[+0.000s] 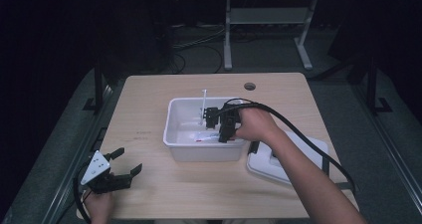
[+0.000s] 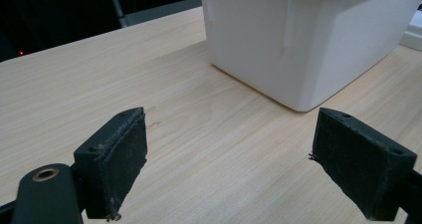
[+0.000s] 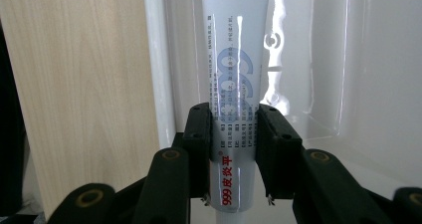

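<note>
Tube being gripped inside bin, frame centre.
White tube [image 3: 234, 84] is being clamped by right gripper [image 3: 233, 144] within white bin [image 1: 174, 134]; it should be lifted straight, clear of the rim. Left gripper [image 1: 125, 165], lower left, is being held apart, idle.

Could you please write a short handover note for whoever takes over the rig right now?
Right gripper: jaws shut on a white tube with red and blue print, held inside the white bin.
Left gripper: jaws open, holding nothing, resting near the table's front left edge, apart from the bin.
The bin's lid lies to the right of the bin.
Done: tube gripped.
Left: probably to lift the tube out or set it down; I cannot tell which.
</note>
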Motion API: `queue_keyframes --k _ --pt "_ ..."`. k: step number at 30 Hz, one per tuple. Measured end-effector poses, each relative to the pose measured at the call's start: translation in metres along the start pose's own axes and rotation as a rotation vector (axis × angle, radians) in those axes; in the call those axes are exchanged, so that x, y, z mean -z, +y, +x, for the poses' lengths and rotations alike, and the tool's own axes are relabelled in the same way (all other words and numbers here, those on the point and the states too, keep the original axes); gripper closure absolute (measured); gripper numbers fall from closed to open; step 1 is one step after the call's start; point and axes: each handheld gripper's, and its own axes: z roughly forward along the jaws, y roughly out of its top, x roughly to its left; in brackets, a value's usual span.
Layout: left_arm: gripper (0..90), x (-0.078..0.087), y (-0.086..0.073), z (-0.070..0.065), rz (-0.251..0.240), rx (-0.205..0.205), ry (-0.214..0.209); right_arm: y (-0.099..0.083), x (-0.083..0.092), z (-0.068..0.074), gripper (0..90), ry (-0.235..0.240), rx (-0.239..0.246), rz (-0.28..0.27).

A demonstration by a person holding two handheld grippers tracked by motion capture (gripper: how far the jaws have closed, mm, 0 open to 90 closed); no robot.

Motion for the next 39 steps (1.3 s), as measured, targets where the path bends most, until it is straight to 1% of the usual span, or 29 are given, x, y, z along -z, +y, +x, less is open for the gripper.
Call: queue_keyframes --k 8,11,15,16,28,32,34,38,39 --pt "13.5 0.000 0.000 0.000 -0.001 0.003 0.001 0.003 -0.009 -0.003 68.4 0.011 0.001 0.011" --pt "13.5 0.000 0.000 0.000 0.000 0.000 0.000 0.004 -0.011 -0.004 68.4 0.014 0.001 0.004" --pt "13.5 0.000 0.000 0.000 0.001 -0.001 -0.001 0.005 -0.015 -0.005 68.4 0.021 -0.003 0.011" --pt "13.5 0.000 0.000 0.000 0.000 -0.001 -0.001 0.005 -0.015 -0.006 68.4 0.022 0.003 0.004" --pt "13.5 0.000 0.000 0.000 0.000 -0.001 0.000 -0.001 -0.025 -0.013 68.4 0.041 -0.024 0.002" --pt "13.5 0.000 0.000 0.000 -0.003 0.002 0.000 -0.001 -0.030 -0.014 68.4 0.047 -0.018 0.009" --pt "13.5 0.000 0.000 0.000 -0.001 0.002 0.000 0.000 -0.031 -0.013 68.4 0.053 -0.025 0.006" --pt "13.5 0.000 0.000 0.000 -0.003 -0.001 0.000 0.001 -0.034 -0.015 68.4 0.059 -0.020 0.006" --pt "13.5 0.000 0.000 0.000 -0.004 0.004 0.001 0.001 -0.034 -0.015 68.4 0.060 -0.021 0.007"
